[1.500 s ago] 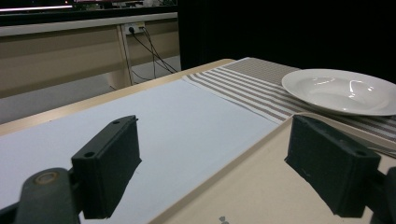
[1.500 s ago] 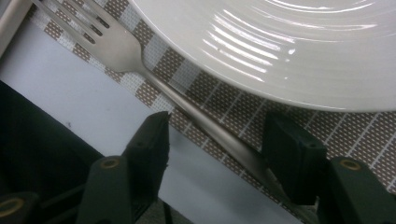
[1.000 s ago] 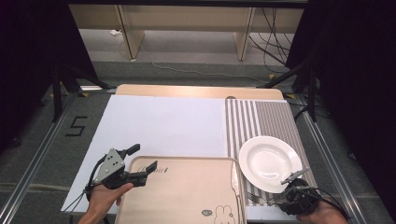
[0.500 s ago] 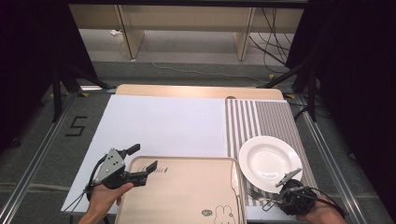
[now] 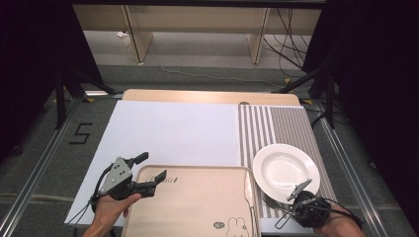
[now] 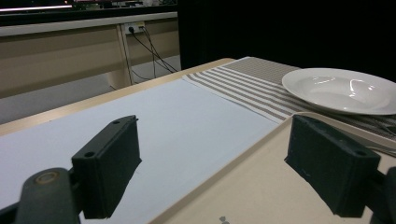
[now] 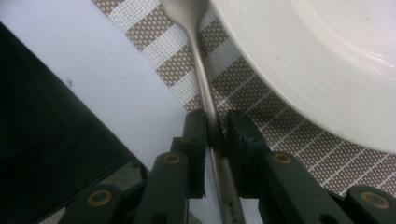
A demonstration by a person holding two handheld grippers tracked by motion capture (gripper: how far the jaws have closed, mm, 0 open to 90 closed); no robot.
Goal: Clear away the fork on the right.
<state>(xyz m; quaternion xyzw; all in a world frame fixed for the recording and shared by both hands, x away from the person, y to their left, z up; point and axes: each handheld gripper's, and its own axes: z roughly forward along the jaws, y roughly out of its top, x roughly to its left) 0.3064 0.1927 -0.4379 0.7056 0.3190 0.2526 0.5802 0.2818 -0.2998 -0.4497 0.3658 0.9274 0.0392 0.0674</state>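
1. The right tool (image 7: 217,126), whose jaws have just been closing, pinches a slim silver metal utensil handle (image 7: 201,60) on the striped mat (image 7: 233,93) beside the white plate (image 7: 327,60); the utensil's head is cut off.
2. The left tool (image 6: 224,172) gapes wide over the beige tray's rim (image 6: 243,154).

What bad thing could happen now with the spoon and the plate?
1. The right tongs, which have just been closing, pinch the thin spoon handle; smooth metal might slip or twist out when lifted.
2. The spoon lies right beside the white plate, so lifting it could knock the rim.
3. The left tongs stand open across the beige tray's corner; a bump could shove the tray.
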